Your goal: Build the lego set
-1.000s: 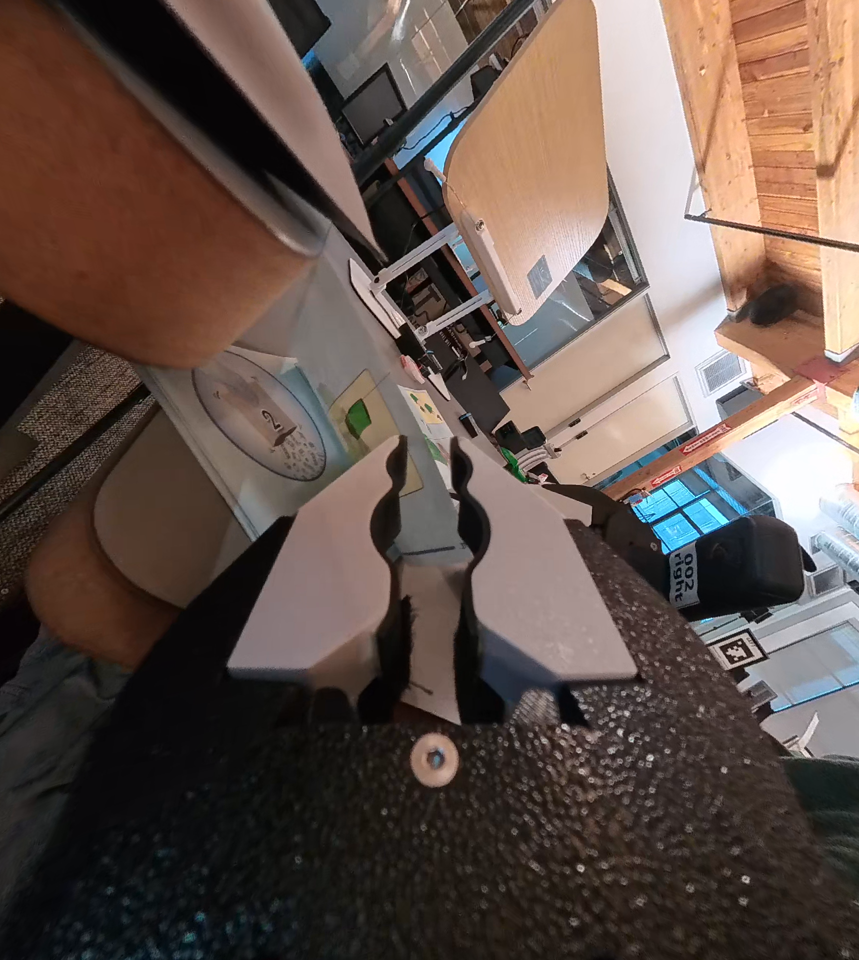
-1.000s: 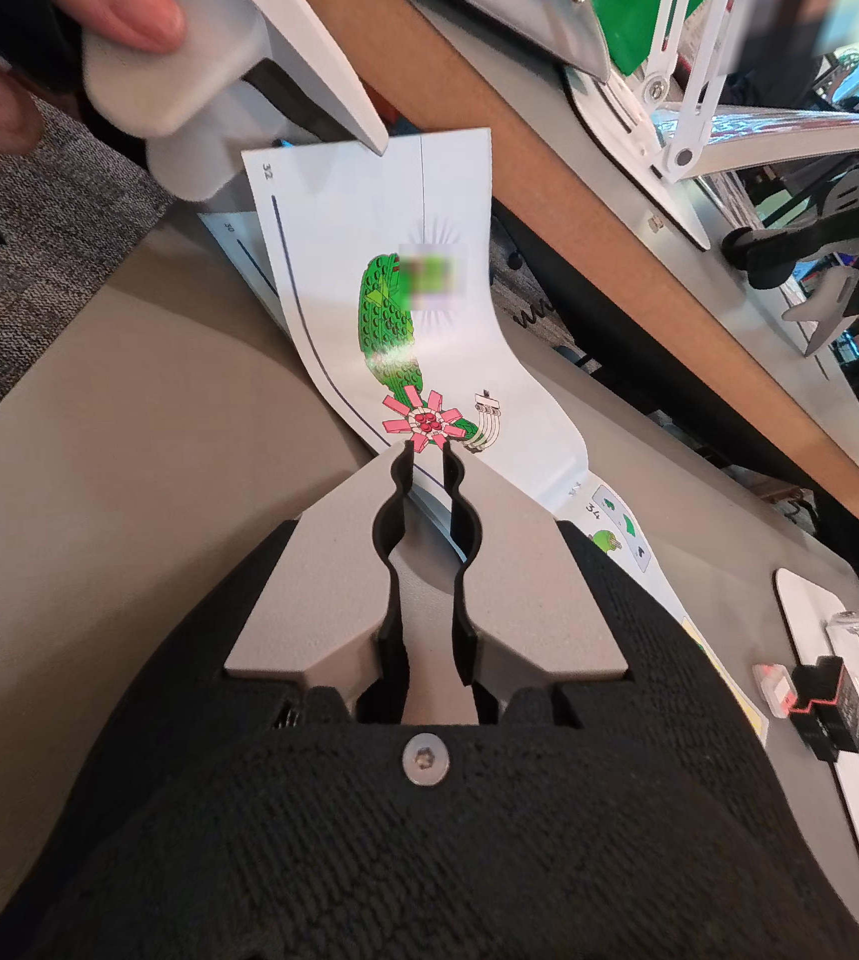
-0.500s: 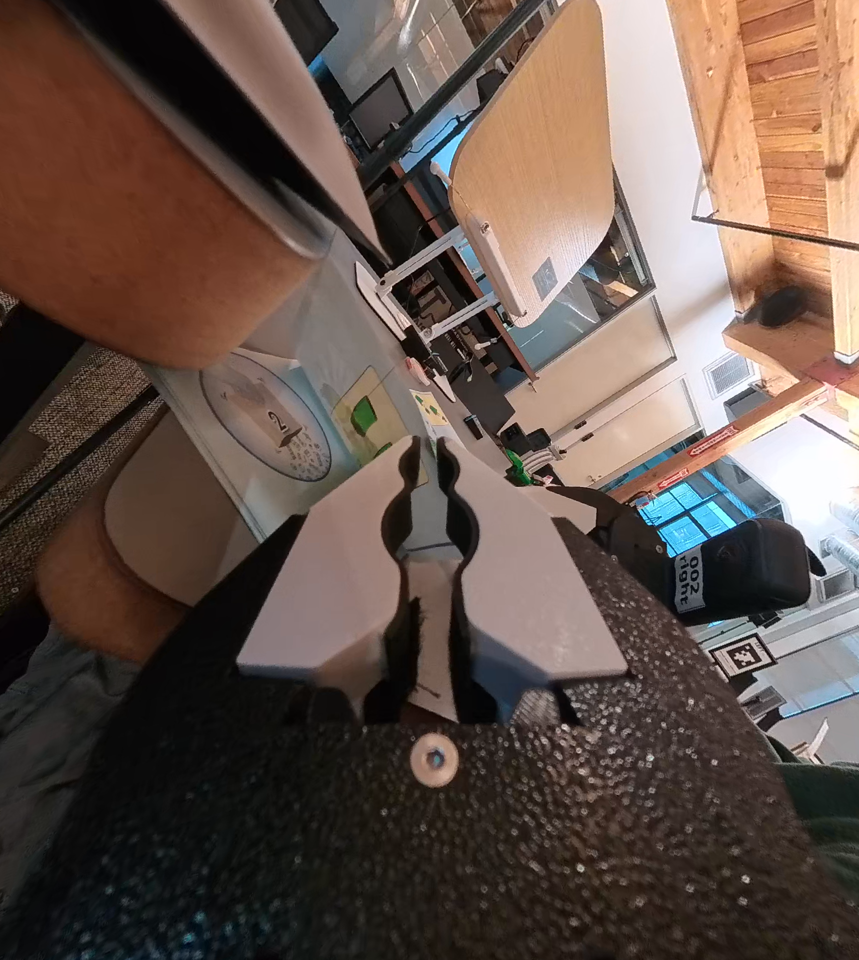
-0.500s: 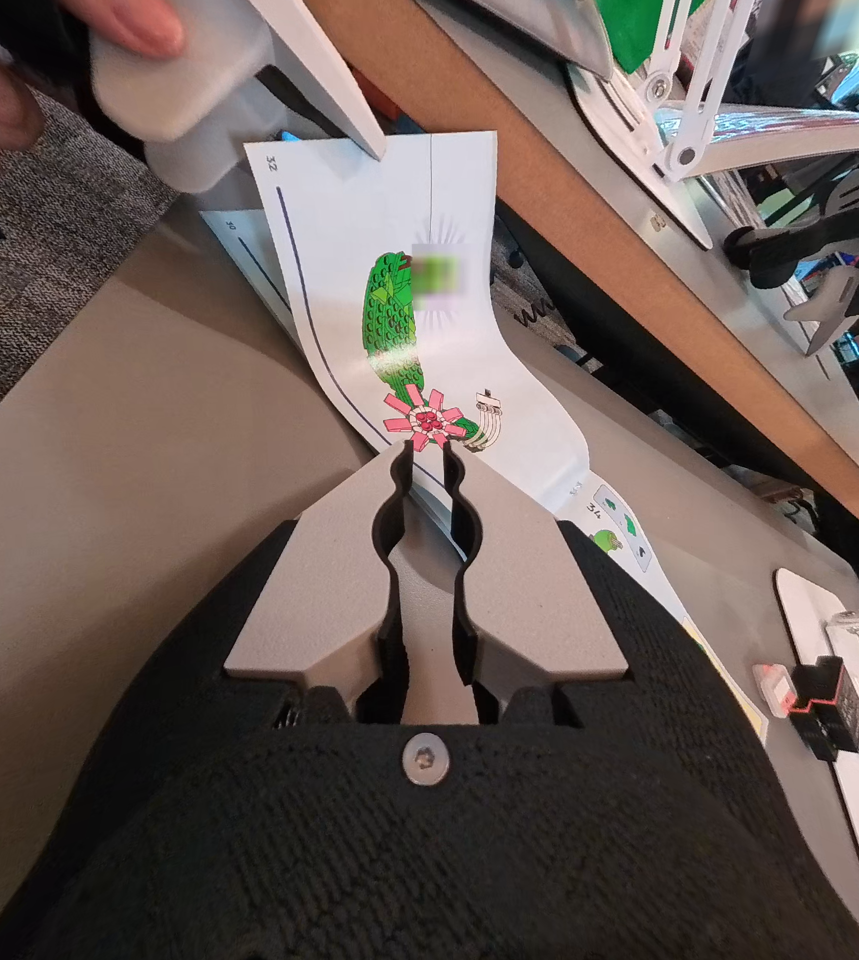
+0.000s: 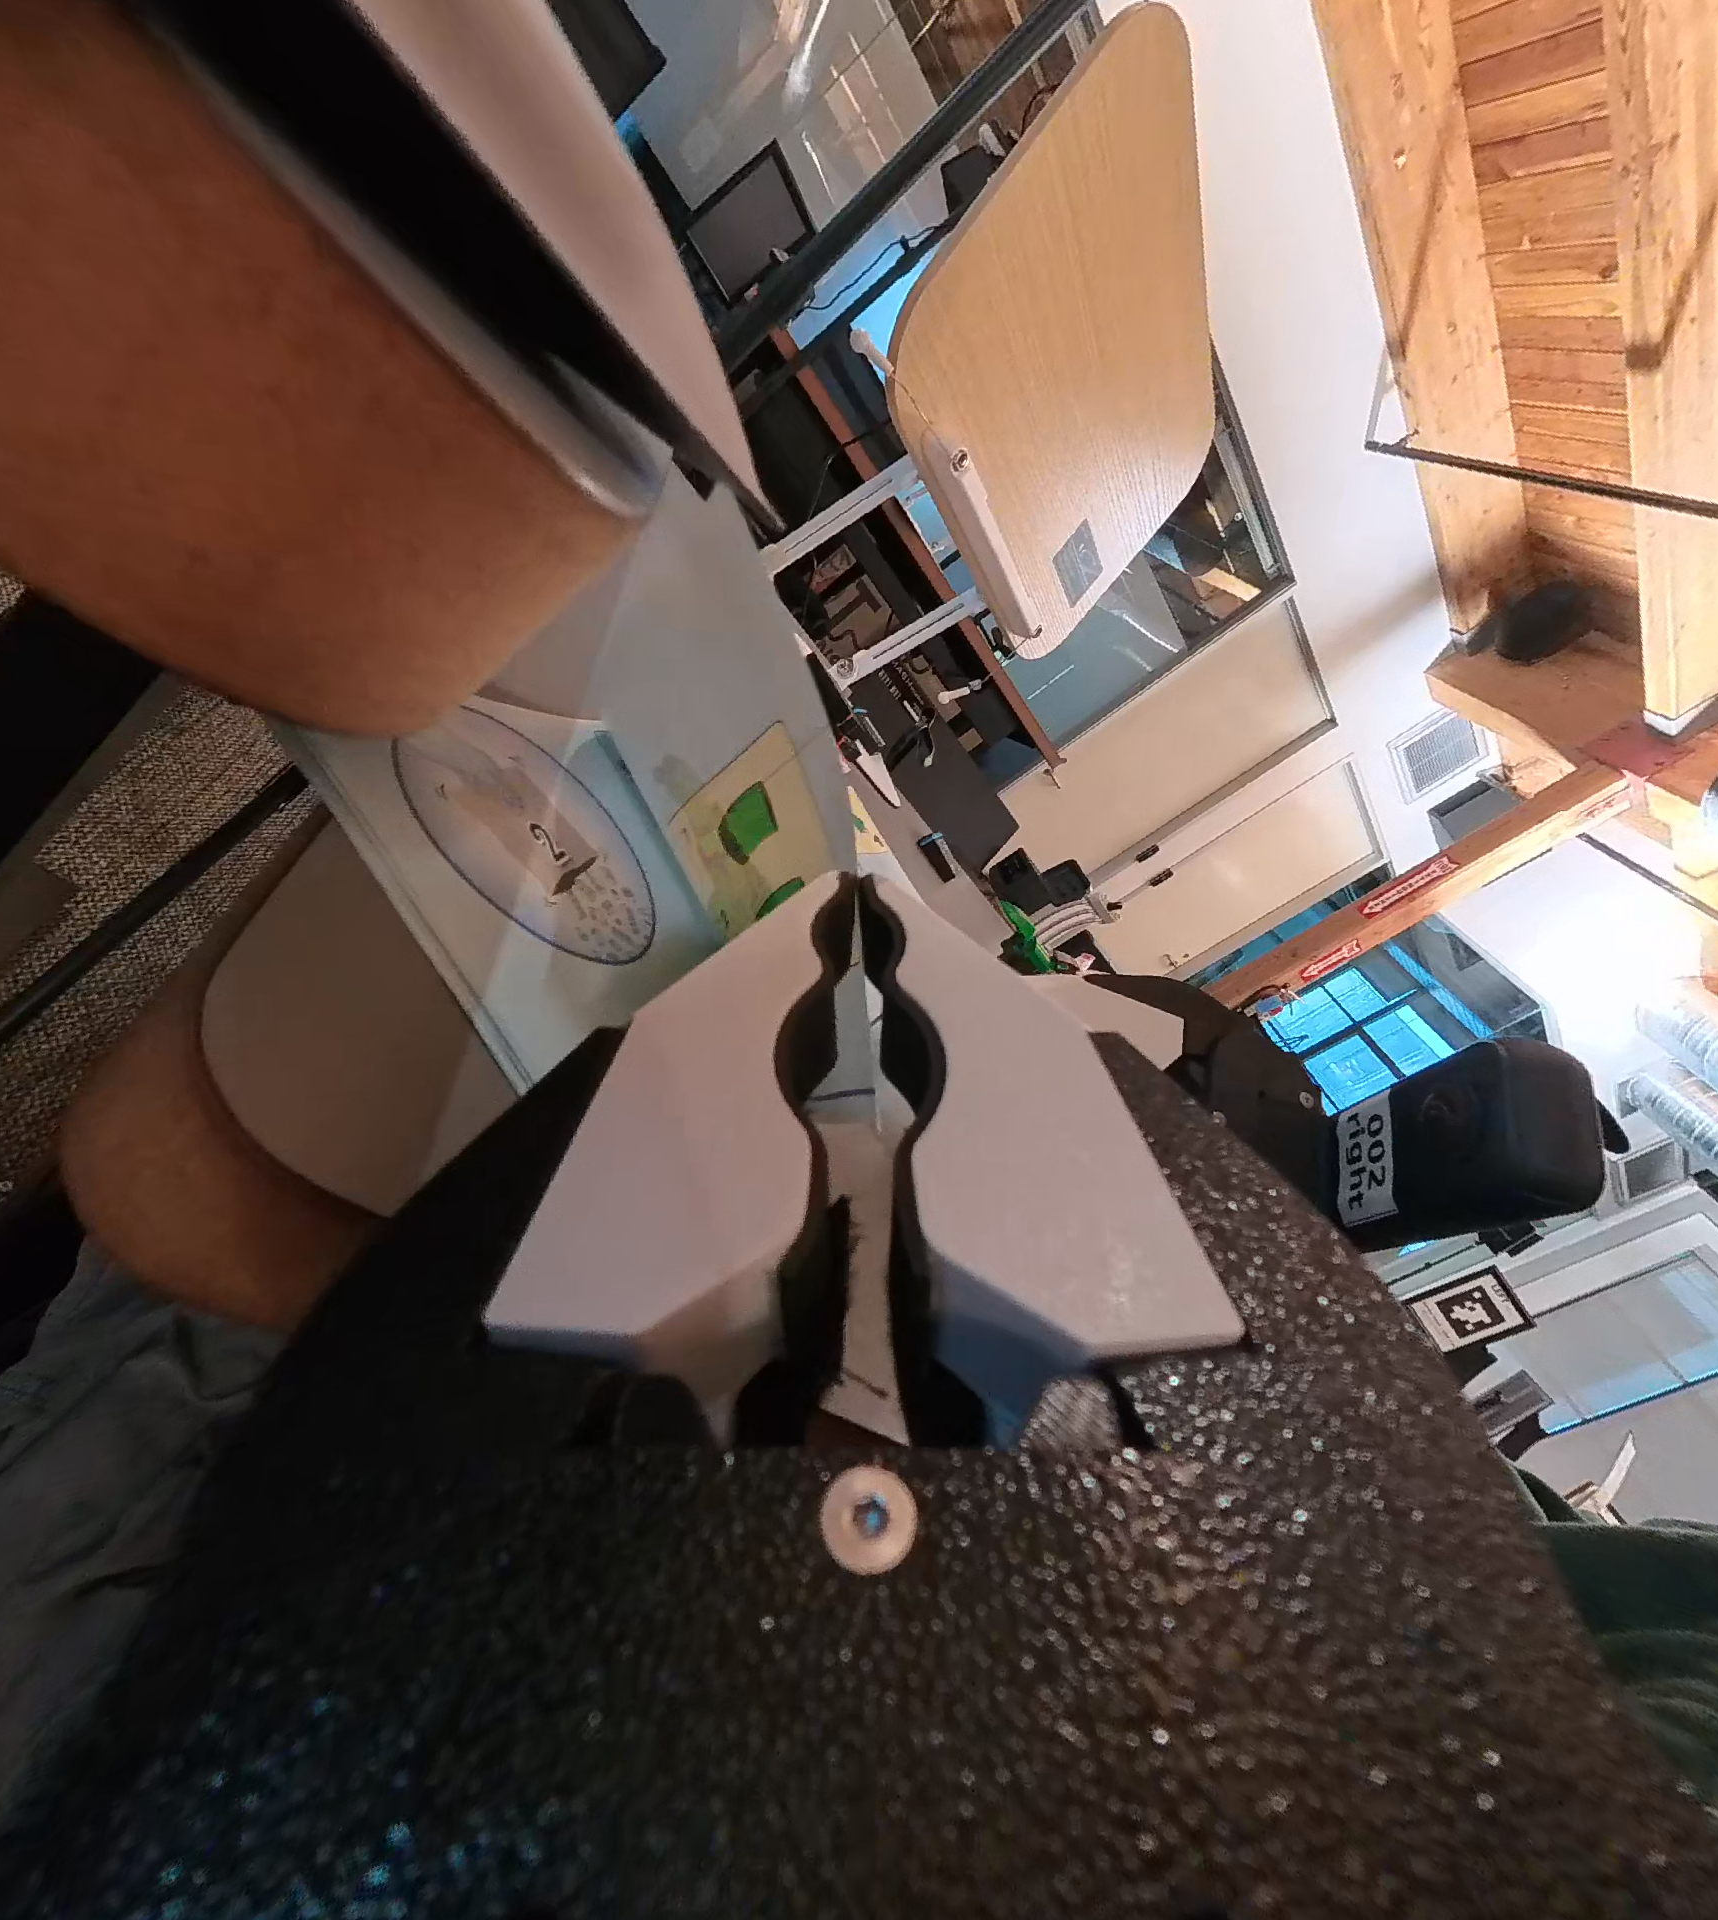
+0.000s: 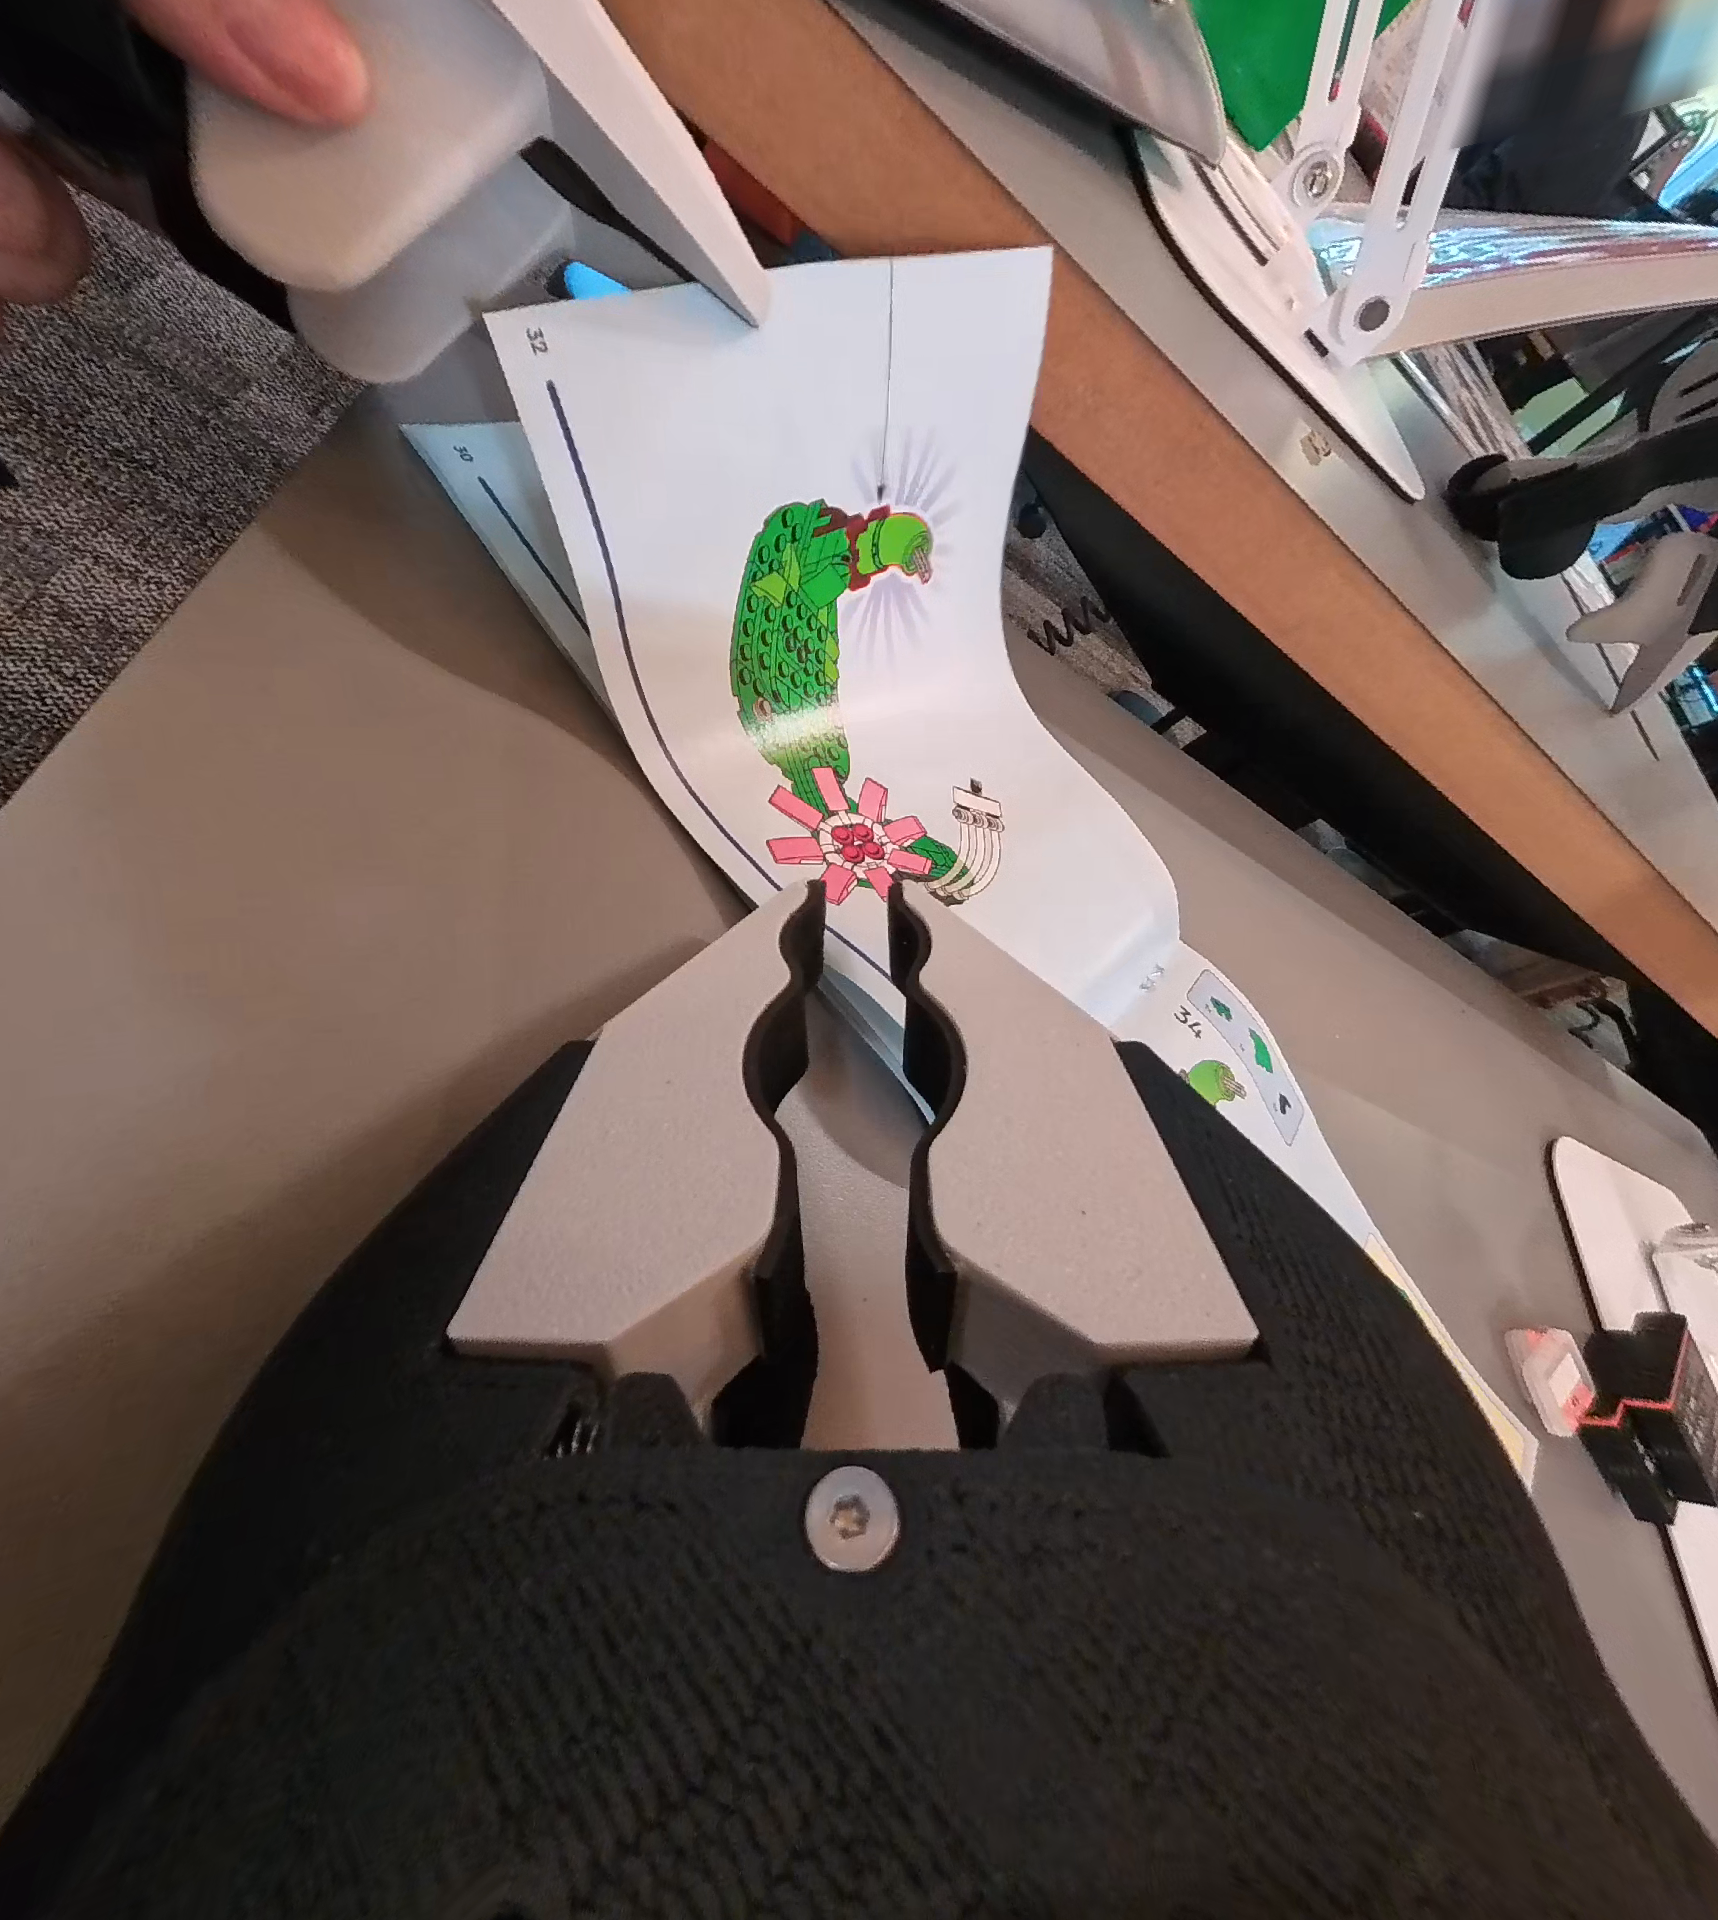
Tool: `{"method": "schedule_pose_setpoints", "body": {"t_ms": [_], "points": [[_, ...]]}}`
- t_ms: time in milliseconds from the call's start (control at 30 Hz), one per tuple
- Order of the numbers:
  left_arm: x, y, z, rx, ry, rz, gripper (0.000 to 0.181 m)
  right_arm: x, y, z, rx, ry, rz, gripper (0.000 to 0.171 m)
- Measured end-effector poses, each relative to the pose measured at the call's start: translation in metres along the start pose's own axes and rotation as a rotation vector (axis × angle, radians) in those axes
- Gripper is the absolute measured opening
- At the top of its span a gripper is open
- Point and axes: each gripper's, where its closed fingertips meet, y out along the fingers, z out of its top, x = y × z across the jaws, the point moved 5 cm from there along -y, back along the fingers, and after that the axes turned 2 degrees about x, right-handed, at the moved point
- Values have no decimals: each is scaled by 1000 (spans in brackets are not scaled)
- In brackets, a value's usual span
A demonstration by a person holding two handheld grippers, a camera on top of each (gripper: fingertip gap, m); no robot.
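Observation:
The Lego instruction booklet (image 6: 1239, 1049) lies open on the grey table (image 6: 263, 831). One page (image 6: 730, 436), printed with a green build and a pink flower, stands lifted and curled. My left gripper (image 5: 856, 889) is shut on that page's edge (image 5: 839, 1029). In the right wrist view its finger (image 6: 647, 177) pinches the page's top edge, with a hand on the gripper. My right gripper (image 6: 855, 904) hovers over the foot of the lifted page, jaws slightly apart and empty. A small green Lego build with white tubes (image 5: 1042, 925) sits beyond my left fingertips.
A wooden desk edge (image 6: 1354, 623) runs diagonally behind the booklet, with a white stand (image 6: 1354, 260) on it. A white pad with a black and red device (image 6: 1644, 1403) sits at the right. Grey carpet (image 6: 55, 520) lies past the table's left edge. There is about 10 cm between the tips of the two grippers.
My left gripper's jaws have closed from a clear gap to shut on the page's edge. The right gripper and the lifted page have barely moved.

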Motion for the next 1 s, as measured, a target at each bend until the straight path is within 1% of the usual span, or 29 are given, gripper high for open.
{"method": "schedule_pose_setpoints", "body": {"t_ms": [367,567,700,800,867,933,967,1000], "points": [[-1,-1,1,9,6,7,0,0,0,0,-1,1,-2,11],[3,-2,5,18,80,37,1,3,0,1,0,14,-22,11],[11,0,6,11,194,57,6,14,-5,4,30,47,-94,13],[19,-1,10,29,327,103,16,30,-19,14,128,125,-172,15],[29,-1,12,45,429,108,16,44,-34,18,190,204,-202,18],[40,-1,12,57,533,108,16,65,-54,14,186,243,-236,20],[45,0,11,65,578,105,16,75,-65,9,158,252,-230,20],[50,0,11,73,616,97,16,82,-76,0,112,271,-182,19]]}}
